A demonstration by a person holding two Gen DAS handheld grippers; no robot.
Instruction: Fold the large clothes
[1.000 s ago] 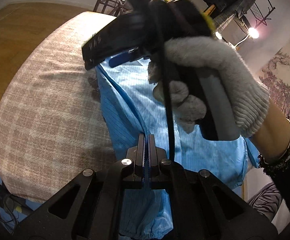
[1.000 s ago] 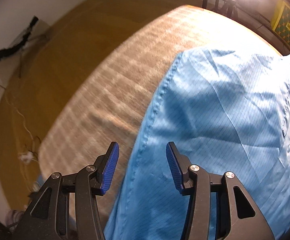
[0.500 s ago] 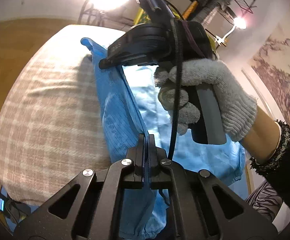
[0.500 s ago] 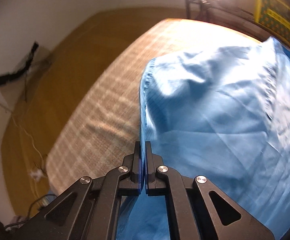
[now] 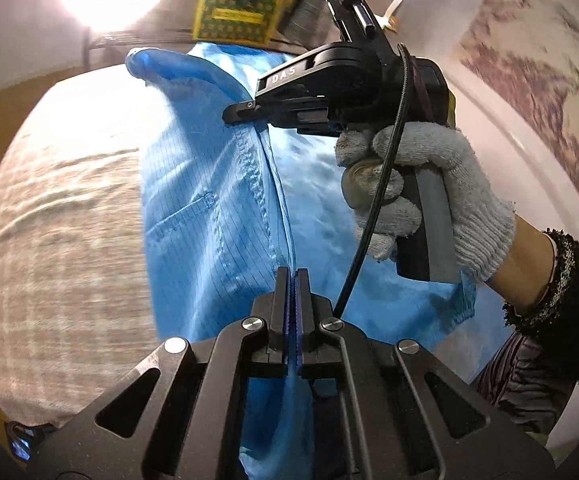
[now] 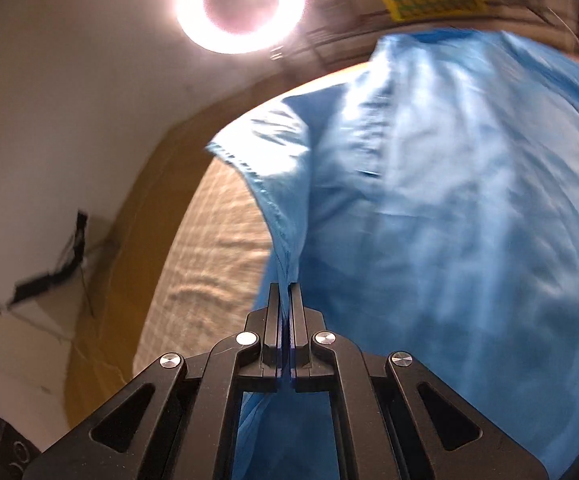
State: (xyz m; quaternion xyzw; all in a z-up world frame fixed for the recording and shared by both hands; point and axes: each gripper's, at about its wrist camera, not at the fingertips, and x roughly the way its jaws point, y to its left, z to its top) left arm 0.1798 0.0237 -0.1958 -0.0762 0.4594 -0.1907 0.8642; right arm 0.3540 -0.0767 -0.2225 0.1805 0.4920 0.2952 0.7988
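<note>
Pinching a seamed edge of the blue garment, the left gripper angles down, jaws fully closed on cloth. The right gripper, in a gloved hand, likewise clamps the edge further along. The garment lies on the checked bed, its gripped edge lifted.
</note>
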